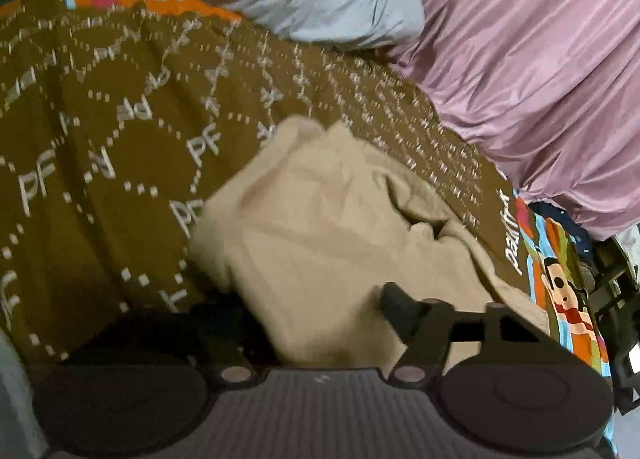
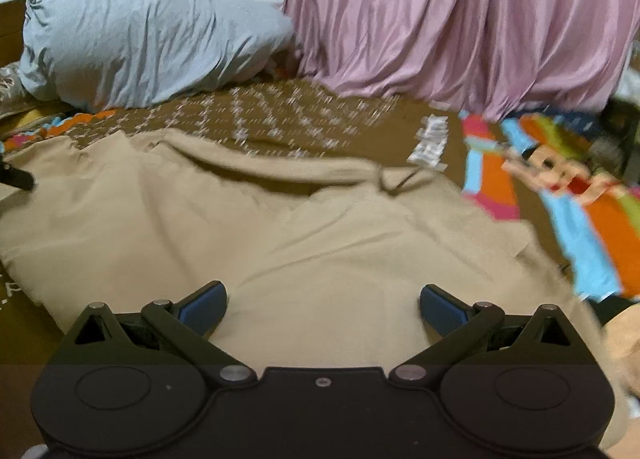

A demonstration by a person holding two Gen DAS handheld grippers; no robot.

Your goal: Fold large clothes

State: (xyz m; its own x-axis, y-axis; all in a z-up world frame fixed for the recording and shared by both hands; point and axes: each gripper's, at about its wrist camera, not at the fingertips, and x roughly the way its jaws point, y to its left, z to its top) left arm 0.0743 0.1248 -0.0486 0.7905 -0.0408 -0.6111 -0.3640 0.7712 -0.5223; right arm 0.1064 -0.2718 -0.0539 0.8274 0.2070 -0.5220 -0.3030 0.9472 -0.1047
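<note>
A large beige garment (image 2: 304,243) lies spread on a brown patterned bedspread (image 2: 288,119). My right gripper (image 2: 323,305) is open, its blue-padded fingers (image 2: 204,307) wide apart just above the garment's near part. In the left wrist view the same beige garment (image 1: 320,227) is bunched up and draped between the jaws of my left gripper (image 1: 320,307). One black finger (image 1: 396,299) shows on the right; the left finger is hidden under the cloth. The left gripper looks shut on the cloth. Its tip also shows at the left edge of the right wrist view (image 2: 16,177).
A grey-blue pillow (image 2: 132,43) lies at the head of the bed. A pink curtain (image 2: 472,19) hangs along the far side. The bedspread's colourful cartoon border (image 2: 560,195) runs along the right edge. Dark furniture (image 1: 612,299) stands beyond the bed edge.
</note>
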